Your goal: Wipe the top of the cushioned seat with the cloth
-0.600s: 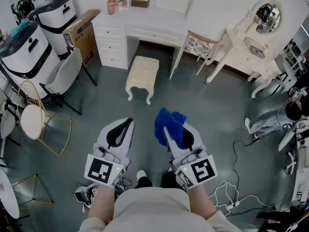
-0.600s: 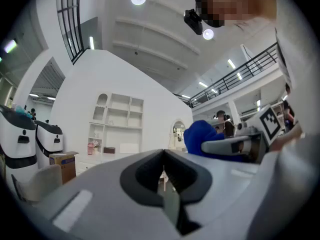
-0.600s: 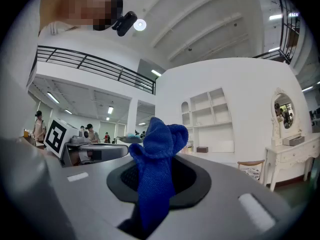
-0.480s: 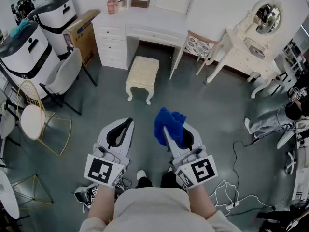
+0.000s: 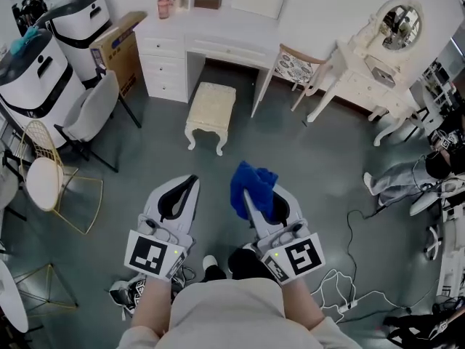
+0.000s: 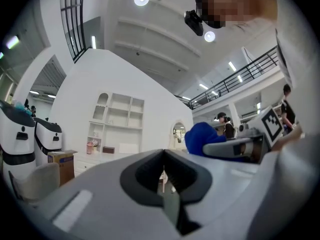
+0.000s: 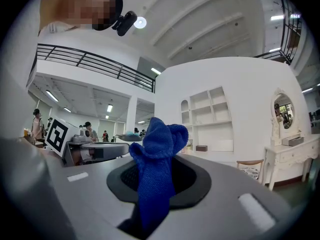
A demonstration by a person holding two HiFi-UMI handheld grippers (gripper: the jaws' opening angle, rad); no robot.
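Head view: the seat [image 5: 211, 107] stands on the floor [image 5: 145, 158] ahead, well apart from both grippers. Left gripper view: the left hand-held gripper [image 6: 162, 174] is closed and empty. Right gripper view: the right hand-held gripper [image 7: 150, 194] clamps the cloth [image 7: 157, 149], which bunches above its jaws.

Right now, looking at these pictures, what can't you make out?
Seat: head view only, too small to show dirt on its top.
Cloth: lower end hidden inside the right tool, head and right gripper views.
Pink item on the desk: too small to name, head view.
White round thing: cut off by head view's left edge.
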